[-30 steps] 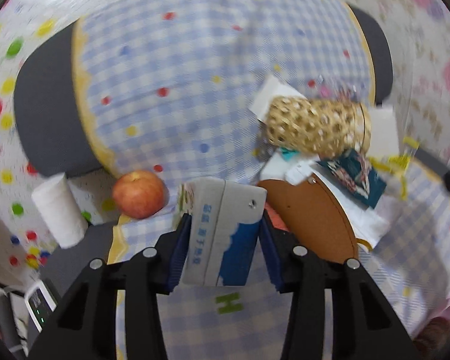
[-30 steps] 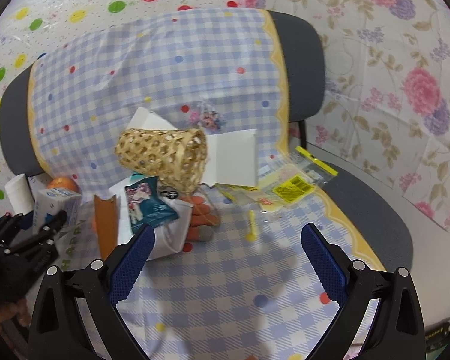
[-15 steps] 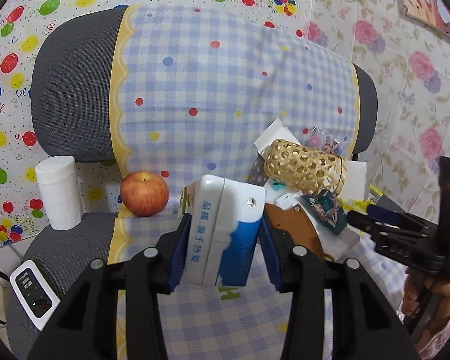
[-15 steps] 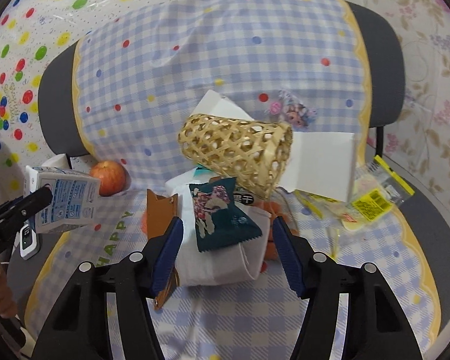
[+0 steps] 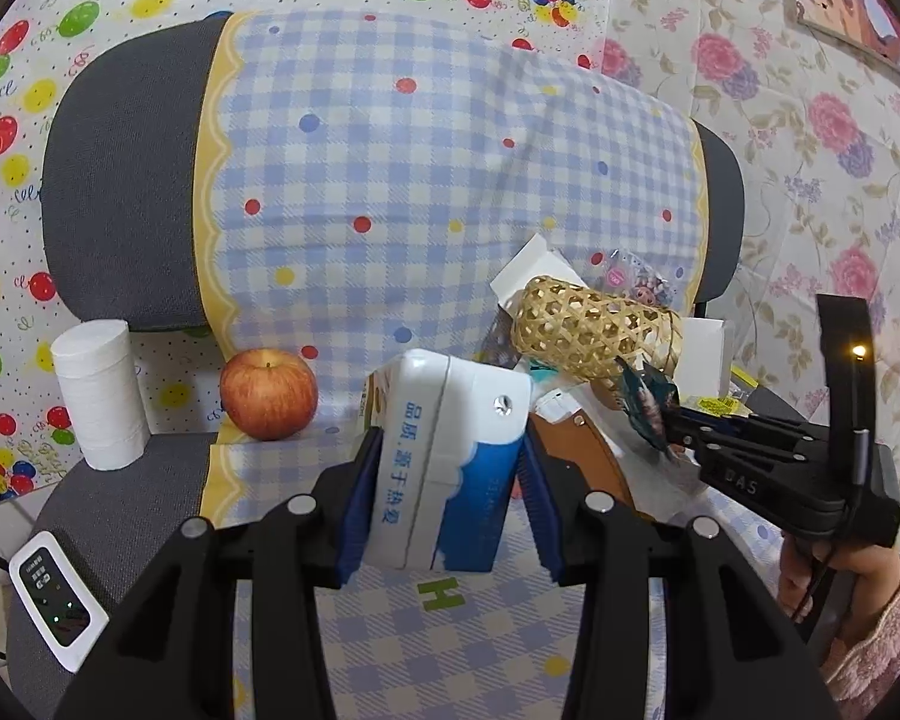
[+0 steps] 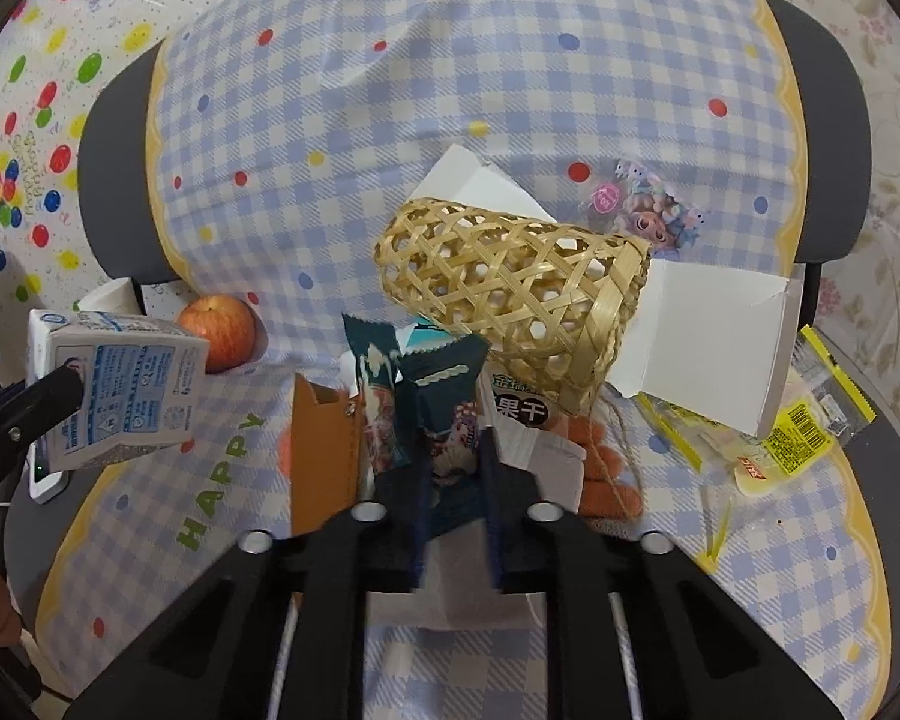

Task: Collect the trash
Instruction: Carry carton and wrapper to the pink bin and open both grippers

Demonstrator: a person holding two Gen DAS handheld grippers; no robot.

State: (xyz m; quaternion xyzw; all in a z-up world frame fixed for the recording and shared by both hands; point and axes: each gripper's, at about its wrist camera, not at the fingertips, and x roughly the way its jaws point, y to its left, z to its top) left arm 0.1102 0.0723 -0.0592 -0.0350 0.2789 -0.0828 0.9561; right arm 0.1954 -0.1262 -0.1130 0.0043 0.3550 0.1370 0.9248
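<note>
A grey fabric chair (image 5: 120, 180) carries a glossy blue-and-white checked cloth (image 5: 426, 168) with coloured dots. One woven bamboo basket (image 6: 510, 294), a cone of open lattice, lies on its side among two unfolded white card boxes (image 6: 714, 336), half hidden behind it. One round red apple (image 5: 268, 393) and one white paper roll (image 5: 99, 393) stand at the seat's back left. The left gripper (image 5: 444, 480) clamps a boxy blue-and-white milk carton (image 5: 450, 450) between half-spread jaws, above the seat. The right gripper (image 6: 453, 474), jaws closing and nearly together, pinches a crinkled dark-teal snack wrapper (image 6: 426, 396) just before the basket. Yellow plastic bags (image 6: 798, 426) lie right; their print is unreadable.
</note>
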